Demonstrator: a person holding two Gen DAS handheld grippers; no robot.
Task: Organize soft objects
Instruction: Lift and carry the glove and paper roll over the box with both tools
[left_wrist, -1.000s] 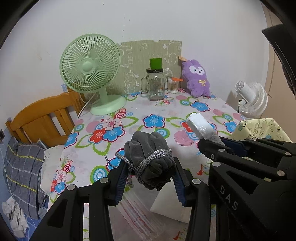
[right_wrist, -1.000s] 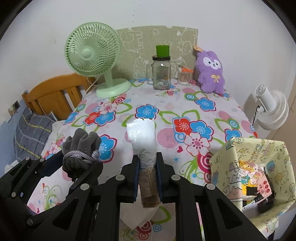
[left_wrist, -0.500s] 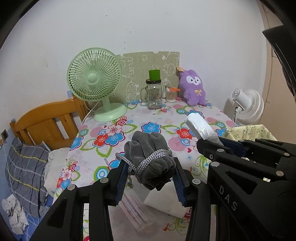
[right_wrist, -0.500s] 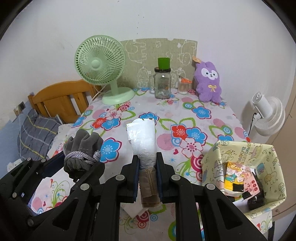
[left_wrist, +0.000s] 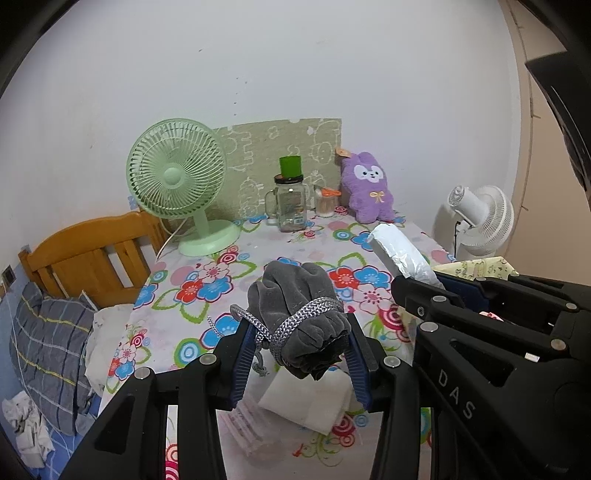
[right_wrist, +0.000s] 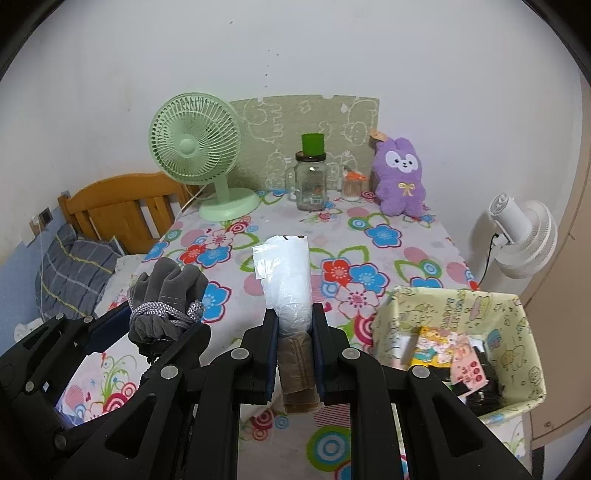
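Note:
A grey glove bundle (left_wrist: 301, 314) tied round with a silver-grey cord sits between the blue pads of my left gripper (left_wrist: 301, 347), which is shut on it above the flowered tablecloth (left_wrist: 207, 284). The same glove bundle (right_wrist: 164, 299) shows at the left of the right wrist view. My right gripper (right_wrist: 294, 325) is shut on a white plastic-wrapped roll (right_wrist: 286, 273) with a brown end that sticks up and away from the jaws. That roll (left_wrist: 399, 251) appears right of the gloves in the left wrist view. A purple plush toy (right_wrist: 400, 177) leans at the table's back.
A yellow cartoon-print box (right_wrist: 458, 339) holding small items stands at the table's right edge. A folded white cloth (left_wrist: 306, 402) lies under the left gripper. A green fan (right_wrist: 199, 151), a glass jar (right_wrist: 310, 181), a wooden bed frame (left_wrist: 88, 254) and a white floor fan (right_wrist: 524, 236) surround the table.
Both grippers have risen and pulled back from the table with their loads still held. The fan, jar and plush toy look smaller and farther off, and more of the yellow box shows.

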